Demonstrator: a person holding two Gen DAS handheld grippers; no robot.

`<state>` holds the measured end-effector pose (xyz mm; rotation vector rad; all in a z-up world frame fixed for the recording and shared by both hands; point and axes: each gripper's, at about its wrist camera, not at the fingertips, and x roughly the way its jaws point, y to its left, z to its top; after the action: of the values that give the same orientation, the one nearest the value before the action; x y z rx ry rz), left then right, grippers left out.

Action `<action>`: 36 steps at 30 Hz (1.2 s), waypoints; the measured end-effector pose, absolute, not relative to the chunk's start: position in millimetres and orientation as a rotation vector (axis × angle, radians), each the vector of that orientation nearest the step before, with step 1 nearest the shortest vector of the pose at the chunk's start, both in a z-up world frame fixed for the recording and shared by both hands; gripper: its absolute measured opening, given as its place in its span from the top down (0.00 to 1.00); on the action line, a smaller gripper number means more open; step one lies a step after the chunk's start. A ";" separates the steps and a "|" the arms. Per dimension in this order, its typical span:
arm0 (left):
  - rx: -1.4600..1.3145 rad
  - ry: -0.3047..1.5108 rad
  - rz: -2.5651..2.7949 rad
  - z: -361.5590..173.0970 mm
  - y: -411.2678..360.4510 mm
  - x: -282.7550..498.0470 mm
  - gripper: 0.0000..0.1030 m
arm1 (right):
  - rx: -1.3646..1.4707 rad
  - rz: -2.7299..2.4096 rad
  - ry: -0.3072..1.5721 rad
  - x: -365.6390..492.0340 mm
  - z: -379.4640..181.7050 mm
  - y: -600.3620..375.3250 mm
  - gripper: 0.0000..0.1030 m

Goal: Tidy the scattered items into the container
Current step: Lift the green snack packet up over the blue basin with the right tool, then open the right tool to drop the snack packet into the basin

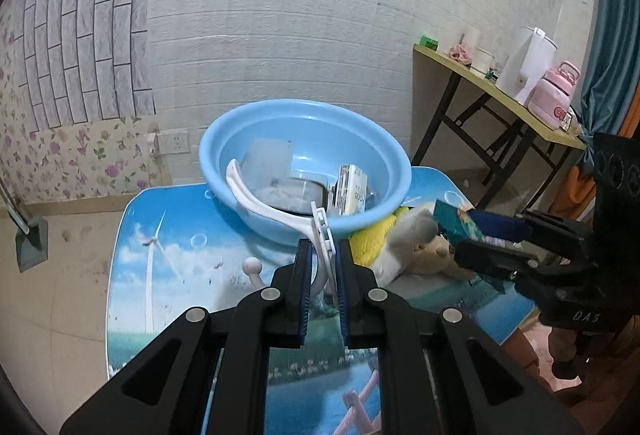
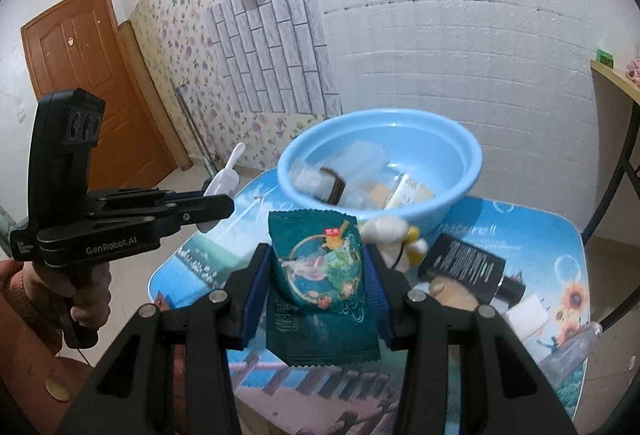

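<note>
Between the blue pads of the right tongs sits a green snack packet, clamped by both sides and held above the worktop, short of the blue basin. The left tongs are closed on a white plastic hanger, whose curved arm reaches over the basin's near rim. Inside the basin lie a clear cup and a small box. A plush toy and a black bottle rest on the worktop just beside the basin, toward the right edge.
</note>
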<state>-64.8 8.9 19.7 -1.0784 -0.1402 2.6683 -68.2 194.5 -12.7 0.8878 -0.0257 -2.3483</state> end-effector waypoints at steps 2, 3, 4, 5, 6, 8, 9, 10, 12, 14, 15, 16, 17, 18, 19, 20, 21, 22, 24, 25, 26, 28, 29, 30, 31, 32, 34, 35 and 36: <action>-1.076 -0.125 2.668 22.6 11.7 -71.6 0.90 | 0.876 -2.355 -0.048 -72.7 -8.0 197.9 0.57; -1.073 -0.126 2.666 24.0 12.0 -74.2 0.90 | 0.863 -2.363 -0.060 -77.3 -4.6 200.0 0.57; -1.069 -0.127 2.665 25.7 12.2 -76.6 0.90 | 0.852 -2.370 -0.067 -79.4 -1.9 201.6 0.57; -1.067 -0.125 2.664 27.1 12.5 -80.0 0.90 | 0.844 -2.371 -0.069 -83.1 0.4 202.2 0.57; -1.066 -0.120 2.665 28.1 12.9 -83.6 0.90 | 0.840 -2.374 -0.067 -86.1 2.5 202.2 0.57; -1.069 -0.114 2.665 28.4 13.0 -89.6 0.90 | 0.838 -2.383 -0.064 -93.6 4.2 202.0 0.57; -1.074 -0.112 2.664 28.0 13.2 -93.8 0.90 | 0.839 -2.384 -0.065 -98.8 4.4 201.5 0.57; -1.078 -0.110 2.662 27.4 13.3 -97.6 0.90 | 0.841 -2.383 -0.066 -102.1 4.1 200.8 0.57; -1.083 -0.111 2.658 26.6 14.0 -103.3 0.90 | 0.845 -2.380 -0.062 -109.3 3.0 199.0 0.57; -1.086 -0.111 2.651 25.8 15.6 -109.2 0.90 | 0.853 -2.376 -0.060 -114.3 1.7 196.9 0.57; -1.087 -0.108 2.649 25.4 16.4 -111.3 0.90 | 0.855 -2.371 -0.062 -117.3 0.6 195.9 0.57; -1.087 -0.102 2.648 24.6 17.2 -113.5 0.90 | 0.856 -2.367 -0.061 -119.9 -0.3 195.2 0.57; -1.088 -0.095 2.645 23.6 17.2 -116.4 0.90 | 0.858 -2.366 -0.060 -121.5 -0.8 195.0 0.57; -1.093 -0.090 2.642 22.4 18.0 -120.1 0.90 | 0.861 -2.361 -0.057 -125.3 -2.1 193.6 0.57; -1.101 -0.088 2.636 20.4 19.0 -125.3 0.90 | 0.865 -2.357 -0.055 -128.5 -3.1 193.1 0.57; -1.104 -0.089 2.632 19.5 19.6 -128.9 0.90 | 0.868 -2.354 -0.051 -132.2 -4.8 192.3 0.57; -1.105 -0.091 2.629 19.0 20.5 -132.1 0.90 | 0.872 -2.353 -0.045 -138.2 -5.8 190.5 0.57; -1.102 -0.091 2.626 18.6 21.9 -135.7 0.90 | 0.875 -2.352 -0.039 -142.5 -6.6 189.1 0.57; -1.102 -0.087 2.620 17.6 25.1 -141.4 0.90 | 0.879 -2.345 -0.026 -150.1 -8.1 186.2 0.57; -1.106 -0.084 2.617 16.2 26.6 -145.1 0.90 | 0.880 -2.344 -0.018 -154.5 -9.2 184.7 0.57; -1.112 -0.081 2.613 14.5 28.0 -147.8 0.90 | 0.882 -2.342 -0.016 -157.2 -10.5 184.0 0.57; -1.126 -0.076 2.607 10.7 30.2 -153.5 0.90 | 0.893 -2.333 -0.014 -164.1 -14.2 181.8 0.57; -1.132 -0.075 2.603 8.9 31.0 -156.1 0.90 | 0.899 -2.331 -0.014 -166.3 -16.4 180.7 0.57; -1.138 -0.075 2.600 7.0 31.4 -158.6 0.90 | 0.909 -2.324 -0.015 -169.9 -19.7 179.4 0.57; -1.142 -0.076 2.597 5.3 31.6 -161.1 0.90 | 0.916 -2.322 -0.015 -172.4 -22.1 178.5 0.57; -1.143 -0.074 2.596 4.3 32.4 -163.0 0.90 | 0.919 -2.319 -0.017 -173.6 -23.9 178.4 0.57; -1.142 -0.068 2.598 3.6 32.6 -166.8 0.90 | 0.930 -2.311 -0.020 -178.1 -28.2 176.8 0.57; -1.143 -0.065 2.597 3.1 32.5 -168.6 0.89 | 0.933 -2.309 -0.020 -179.6 -29.9 176.4 0.57; -1.144 -0.063 2.598 2.8 32.5 -170.2 0.89 | 0.936 -2.307 -0.021 -181.1 -31.1 176.4 0.57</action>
<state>-170.2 32.5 2.8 -1.1439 -0.0627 2.5980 -181.1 176.4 -31.1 0.9364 -0.0208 -2.3072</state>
